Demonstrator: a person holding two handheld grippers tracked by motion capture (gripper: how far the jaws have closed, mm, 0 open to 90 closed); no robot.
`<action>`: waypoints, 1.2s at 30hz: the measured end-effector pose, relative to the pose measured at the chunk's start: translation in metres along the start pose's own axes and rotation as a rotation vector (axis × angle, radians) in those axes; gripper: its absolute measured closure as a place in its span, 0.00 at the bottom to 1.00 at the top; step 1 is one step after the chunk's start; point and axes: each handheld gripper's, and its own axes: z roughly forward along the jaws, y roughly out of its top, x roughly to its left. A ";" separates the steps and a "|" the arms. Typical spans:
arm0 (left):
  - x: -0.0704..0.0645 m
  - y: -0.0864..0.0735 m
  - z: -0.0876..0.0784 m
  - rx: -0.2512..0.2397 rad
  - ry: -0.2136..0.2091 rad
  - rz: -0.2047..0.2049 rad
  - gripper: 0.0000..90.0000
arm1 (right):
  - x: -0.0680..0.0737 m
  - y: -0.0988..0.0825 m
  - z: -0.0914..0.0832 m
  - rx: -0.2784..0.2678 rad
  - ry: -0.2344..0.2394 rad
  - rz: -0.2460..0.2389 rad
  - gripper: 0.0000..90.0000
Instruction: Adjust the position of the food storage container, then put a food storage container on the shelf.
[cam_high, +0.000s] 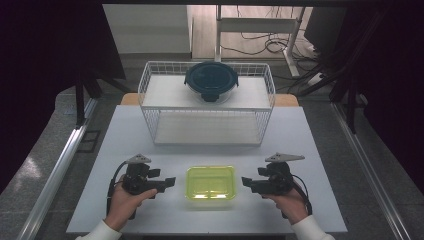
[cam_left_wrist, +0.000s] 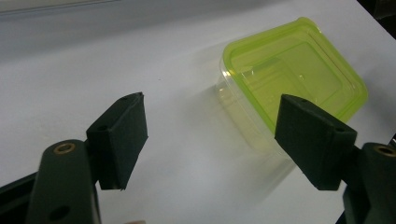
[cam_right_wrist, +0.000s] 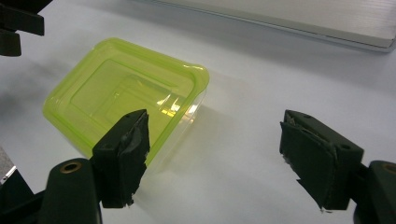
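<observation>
A clear rectangular container with a yellow-green lid (cam_high: 210, 182) sits on the white table near its front edge, between my two grippers. My left gripper (cam_high: 169, 183) rests just left of it, open, its jaws wide apart with nothing between them. In the left gripper view the container (cam_left_wrist: 293, 74) lies ahead to the right. My right gripper (cam_high: 246, 183) sits just right of the container, open too. In the right gripper view the lidded container (cam_right_wrist: 121, 93) lies ahead to the left. A round glass container with a dark blue lid (cam_high: 211, 80) stands on top of a white wire rack (cam_high: 150, 82).
The wire rack (cam_high: 207, 127) spans the back half of the white table (cam_high: 150, 220), with a shelf surface under its top deck. Past the table are a floor with cables, a metal frame and dark curtains on both sides.
</observation>
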 end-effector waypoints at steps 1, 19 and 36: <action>0.000 0.000 0.000 0.000 0.000 0.000 0.27 | 0.000 0.000 0.000 0.001 0.003 0.003 0.28; -0.006 0.004 0.014 0.015 -0.063 -0.047 0.26 | 0.004 0.003 0.007 0.014 0.081 0.074 0.30; -0.010 0.012 0.039 0.057 -0.140 -0.113 0.28 | 0.014 0.004 0.027 0.066 0.137 0.101 0.33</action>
